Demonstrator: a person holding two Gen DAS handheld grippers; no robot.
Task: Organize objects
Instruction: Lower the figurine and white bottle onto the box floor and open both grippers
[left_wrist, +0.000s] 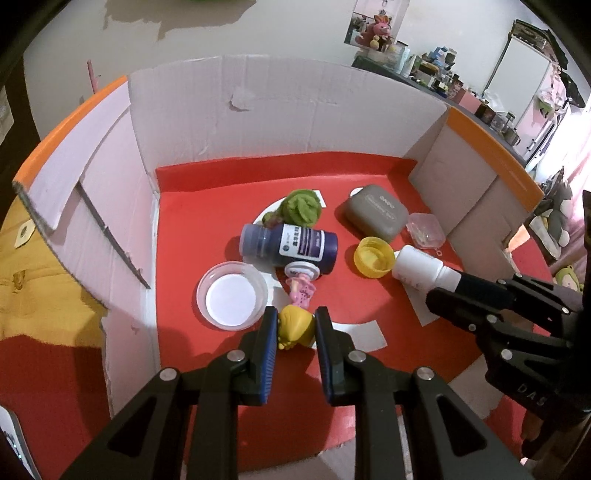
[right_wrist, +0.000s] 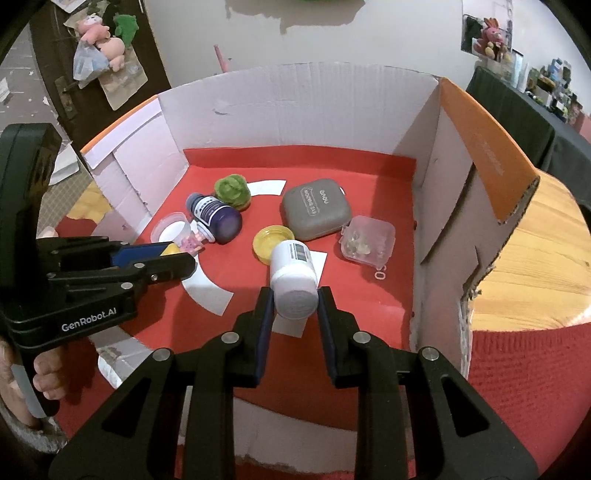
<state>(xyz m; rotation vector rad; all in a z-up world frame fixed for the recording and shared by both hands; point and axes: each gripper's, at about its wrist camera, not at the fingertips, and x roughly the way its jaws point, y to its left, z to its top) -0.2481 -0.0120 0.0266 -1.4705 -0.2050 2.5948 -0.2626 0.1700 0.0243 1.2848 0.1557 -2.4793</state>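
In the left wrist view my left gripper (left_wrist: 295, 325) is shut on a small figurine with a yellow head (left_wrist: 293, 326) and pink body, lying on the red mat. My right gripper (right_wrist: 295, 299) is shut on the cap end of a white bottle (right_wrist: 293, 280), which lies on its side; it also shows in the left wrist view (left_wrist: 421, 267). A dark blue bottle (left_wrist: 288, 245) lies on its side beyond the figurine, next to a green plush ball (left_wrist: 301, 206). A yellow lid (left_wrist: 373, 256), a clear lid (left_wrist: 232, 293), a grey case (left_wrist: 376, 212) and a small clear box (left_wrist: 424, 229) lie around.
White cardboard walls (left_wrist: 288, 110) with orange top edges enclose the red mat (left_wrist: 207, 206) at the back and both sides. A wooden table (right_wrist: 535, 258) lies to the right outside the box. Cluttered shelves stand at the far right.
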